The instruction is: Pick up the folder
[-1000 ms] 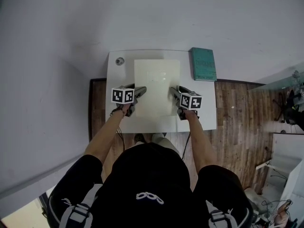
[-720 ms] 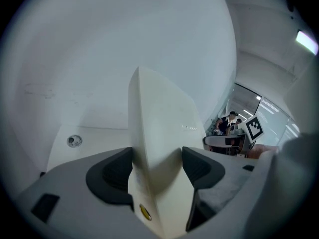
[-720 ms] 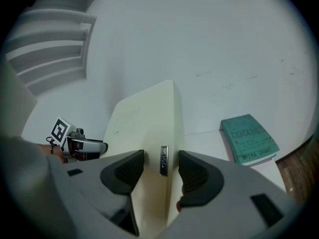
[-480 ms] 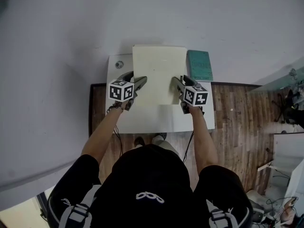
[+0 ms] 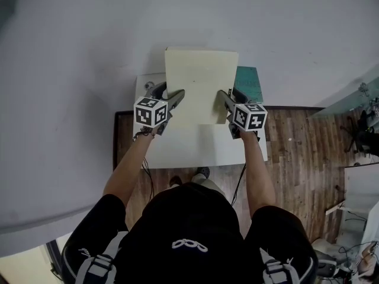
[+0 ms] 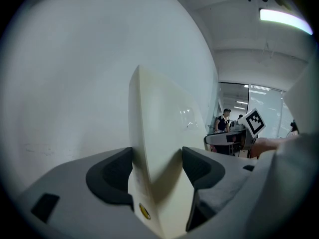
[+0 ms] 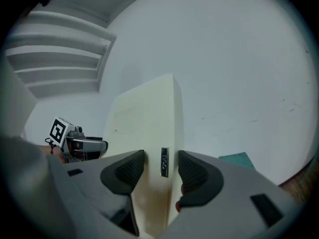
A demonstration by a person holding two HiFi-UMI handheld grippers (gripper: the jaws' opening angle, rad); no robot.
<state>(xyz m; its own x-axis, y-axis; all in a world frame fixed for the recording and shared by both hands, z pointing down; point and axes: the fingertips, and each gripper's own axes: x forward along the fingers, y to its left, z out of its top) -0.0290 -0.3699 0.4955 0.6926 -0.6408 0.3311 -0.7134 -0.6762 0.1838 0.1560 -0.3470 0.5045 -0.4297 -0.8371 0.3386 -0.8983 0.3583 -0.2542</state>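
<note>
Symmetrically, left gripper point(image 5: 176, 97), right gripper point(image 5: 224, 97), jaws clamped on folder point(image 5: 201, 83), forearms outstretched

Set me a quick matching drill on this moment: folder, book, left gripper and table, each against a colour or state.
1 folder; 2 book; 3 left gripper; 4 table.
A teal, lying at the table's far right corner; B shut on the folder's left edge; C cream, held up off the table; D white, bearing the book.
Pairs: 1-C, 2-A, 3-B, 4-D.
</note>
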